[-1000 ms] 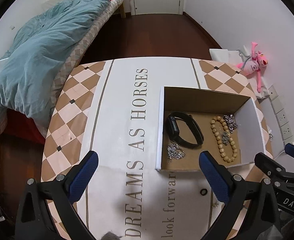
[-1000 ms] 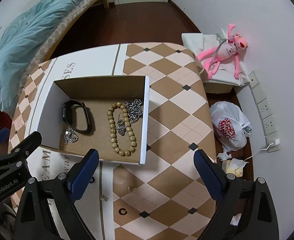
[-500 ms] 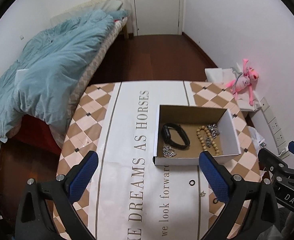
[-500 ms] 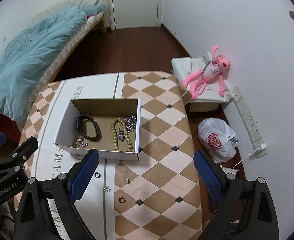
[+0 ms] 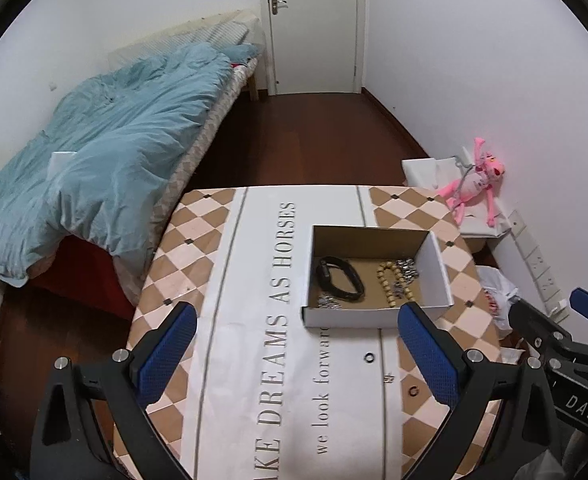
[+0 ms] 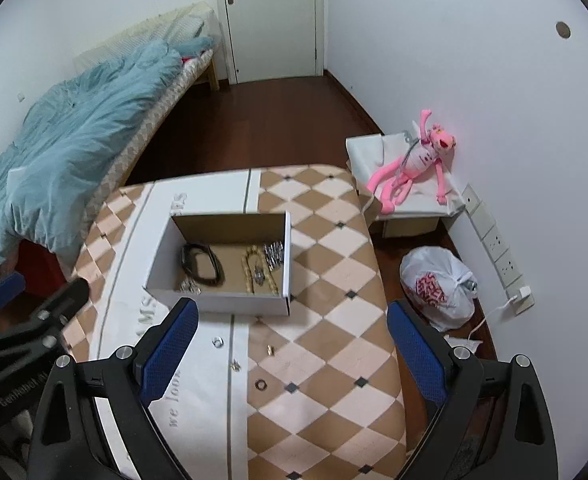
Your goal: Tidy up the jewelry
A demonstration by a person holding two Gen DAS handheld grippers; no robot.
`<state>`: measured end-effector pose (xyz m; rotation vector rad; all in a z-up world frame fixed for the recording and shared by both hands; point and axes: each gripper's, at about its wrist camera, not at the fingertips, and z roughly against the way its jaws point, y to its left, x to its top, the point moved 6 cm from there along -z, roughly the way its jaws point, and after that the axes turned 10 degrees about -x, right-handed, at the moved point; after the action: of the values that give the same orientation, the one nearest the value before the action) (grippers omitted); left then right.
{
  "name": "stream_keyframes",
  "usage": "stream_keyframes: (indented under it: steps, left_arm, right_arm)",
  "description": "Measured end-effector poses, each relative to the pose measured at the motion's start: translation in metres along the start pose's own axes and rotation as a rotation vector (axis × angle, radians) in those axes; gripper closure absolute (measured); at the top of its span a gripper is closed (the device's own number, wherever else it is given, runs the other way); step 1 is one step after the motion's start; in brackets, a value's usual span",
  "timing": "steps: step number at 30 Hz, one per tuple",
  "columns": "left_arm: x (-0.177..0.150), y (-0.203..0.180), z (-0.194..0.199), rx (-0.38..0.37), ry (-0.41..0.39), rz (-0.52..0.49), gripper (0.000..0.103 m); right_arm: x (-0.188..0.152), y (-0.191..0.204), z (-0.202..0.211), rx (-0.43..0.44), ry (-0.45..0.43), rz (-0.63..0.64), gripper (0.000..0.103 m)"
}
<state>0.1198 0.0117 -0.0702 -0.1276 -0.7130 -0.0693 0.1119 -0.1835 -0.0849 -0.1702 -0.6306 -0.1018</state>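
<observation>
Worktop [image 6: 326,360]: your rings lie loose near the box [image 5: 350,317], easily knocked off (tiny, smooth) | box: watch, beads, chains inside | left tongs [image 5: 294,354], right tongs [image 6: 289,354]: both gape wide, empty | versus 1 s ago: you've pulled both well back and higher.

A pink plush toy [image 6: 414,164] lies beside a bed [image 5: 105,148].

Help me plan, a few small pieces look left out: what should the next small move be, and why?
Probably lower the open right gripper toward the small ring on the table; it lies outside the box, and both grippers are empty.
</observation>
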Motion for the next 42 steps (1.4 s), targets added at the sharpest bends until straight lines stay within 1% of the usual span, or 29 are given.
stream_keyframes:
  steps: [3,6,7,9,10,11,12,14,17,19,21,22,23,24,25,26,29,31,35,38,39,40,41,42]
  left_arm:
    - [-0.015,0.003,-0.012,0.038,0.019,-0.016,0.000]
    - [-0.041,0.010,-0.032,0.078,0.066,-0.016,0.000]
    - [-0.052,0.013,-0.043,0.087,0.094,-0.013,0.000]
    - [-0.071,0.018,-0.059,0.102,0.141,-0.004,0.000]
    - [-0.081,0.021,-0.069,0.106,0.168,0.001,0.000]
    - [-0.087,0.023,-0.073,0.111,0.181,0.004,0.000]
    - [-0.095,0.025,-0.080,0.119,0.202,0.007,0.000]
    - [-0.105,0.028,-0.089,0.124,0.229,0.010,0.000]
    - [-0.115,0.031,-0.096,0.134,0.252,0.009,0.000]
    - [-0.117,0.032,-0.098,0.138,0.256,0.006,0.000]
    - [-0.118,0.031,-0.100,0.138,0.261,0.004,0.000]
    - [-0.119,0.030,-0.101,0.137,0.262,0.004,0.000]
    - [-0.119,0.029,-0.101,0.136,0.264,0.002,0.000]
    - [-0.119,0.028,-0.102,0.134,0.267,-0.001,0.000]
    - [-0.119,0.027,-0.104,0.132,0.270,-0.002,0.000]
    - [-0.119,0.025,-0.105,0.128,0.271,-0.004,0.000]
    - [-0.118,0.015,-0.108,0.108,0.274,-0.009,0.000]
    - [-0.117,0.002,-0.112,0.075,0.278,-0.010,0.000]
    - [-0.115,-0.036,-0.124,-0.022,0.289,-0.034,0.001]
    - [-0.114,-0.059,-0.132,-0.060,0.291,-0.071,0.001]
    - [-0.114,-0.066,-0.134,-0.067,0.287,-0.087,0.005]
    - [-0.114,-0.072,-0.135,-0.070,0.285,-0.101,0.013]
    - [-0.115,-0.079,-0.138,-0.076,0.285,-0.118,0.019]
    - [-0.116,-0.083,-0.140,-0.075,0.291,-0.129,0.032]
  right_arm:
    - [-0.022,0.001,-0.022,0.012,0.061,0.002,0.006]
    - [-0.049,0.004,-0.051,0.034,0.124,-0.003,0.006]
    - [-0.062,0.006,-0.065,0.050,0.153,-0.009,0.007]
    - [-0.082,0.010,-0.087,0.076,0.200,-0.016,0.018]
    - [-0.092,0.013,-0.099,0.093,0.225,-0.022,0.029]
    - [-0.100,0.016,-0.106,0.099,0.234,-0.025,0.033]
    - [-0.108,0.018,-0.113,0.112,0.240,-0.029,0.035]
    - [-0.118,0.025,-0.123,0.131,0.234,-0.026,0.044]
    - [-0.125,0.033,-0.128,0.146,0.208,-0.008,0.047]
    - [-0.128,0.040,-0.131,0.144,0.199,0.019,0.052]
    - [-0.129,0.048,-0.129,0.122,0.173,0.058,0.055]
    - [-0.129,0.051,-0.129,0.099,0.159,0.082,0.062]
    - [-0.129,0.053,-0.128,0.079,0.147,0.102,0.076]
    - [-0.129,0.055,-0.127,0.070,0.137,0.119,0.085]
    - [-0.129,0.056,-0.127,0.062,0.131,0.132,0.090]
    - [-0.128,0.055,-0.127,0.063,0.132,0.133,0.090]
    - [-0.125,0.042,-0.129,0.077,0.153,0.078,0.090]
    - [-0.122,0.028,-0.130,0.070,0.159,0.034,0.090]
    - [-0.120,0.003,-0.138,0.051,0.182,-0.031,0.090]
    - [-0.120,-0.010,-0.141,0.041,0.192,-0.057,0.090]
    - [-0.120,-0.013,-0.142,0.038,0.192,-0.067,0.090]
    - [-0.120,-0.016,-0.142,0.035,0.193,-0.071,0.090]
    - [-0.120,-0.018,-0.143,0.037,0.195,-0.079,0.090]
    - [-0.120,-0.021,-0.143,0.035,0.195,-0.086,0.090]
